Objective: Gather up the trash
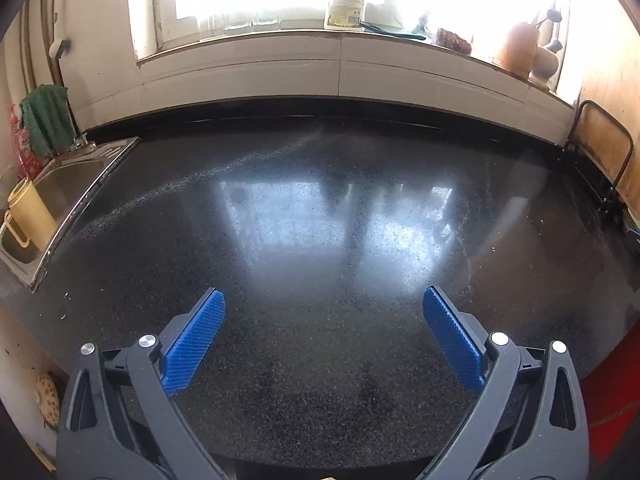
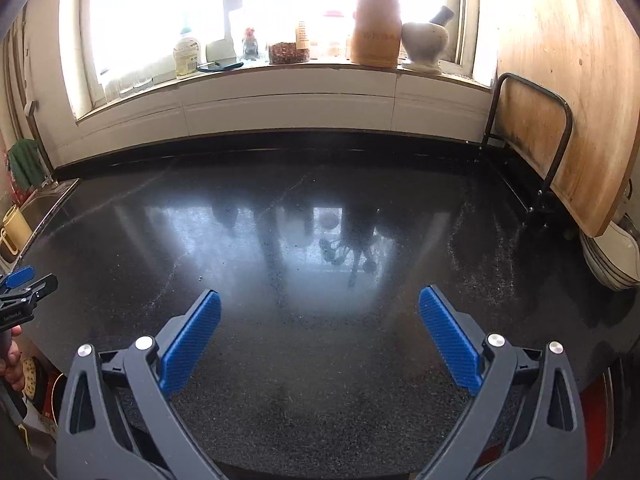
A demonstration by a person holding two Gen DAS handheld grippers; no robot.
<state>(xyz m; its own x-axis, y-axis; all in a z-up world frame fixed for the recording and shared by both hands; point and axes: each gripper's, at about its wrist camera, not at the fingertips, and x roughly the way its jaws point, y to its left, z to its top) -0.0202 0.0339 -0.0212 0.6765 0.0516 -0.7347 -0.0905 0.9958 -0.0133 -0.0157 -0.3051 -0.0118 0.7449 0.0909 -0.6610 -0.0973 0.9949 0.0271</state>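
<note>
Left wrist view
Left gripper: the left gripper (image 1: 324, 300), grey-framed with blue ribbed pads (image 1: 196, 338), hangs over the counter with its jaws spread wide and nothing between them.
Counter: the black speckled stone countertop (image 1: 320, 208) is glossy and mirrors the bright window.
Sink: a stainless steel sink (image 1: 60, 188) is set into the counter at the left, with a pale yellow plastic jug (image 1: 30, 216) lying in it.
Cloth: a green knitted cloth (image 1: 44, 118) hangs above the sink's far corner.
Windowsill: a white windowsill (image 1: 340, 36) carries a clear plastic bottle with a barcode label (image 1: 347, 10) and a tan ceramic utensil crock (image 1: 516, 50).
Trash: no piece of trash can be made out on the counter in this view.

Right wrist view
Right gripper: the right gripper (image 2: 320, 300), of the same build, also has its jaws released and wide apart, holding nothing above the counter (image 2: 320, 220).
Left gripper: it shows at the left edge (image 2: 22, 286), held in a person's hand (image 2: 12, 356); from here I cannot tell how its jaws stand.
Sill: the crock (image 2: 376, 42) holds blue-tipped utensils, and just beside it stands a white stone mortar with pestle (image 2: 426, 42).
Board: a large round wooden board (image 2: 568, 92) leans upright against a black metal rack (image 2: 532, 140) at the right.
Plates: stacked white plates (image 2: 610, 258) sit below the board.
Trash: none can be seen here either.
</note>
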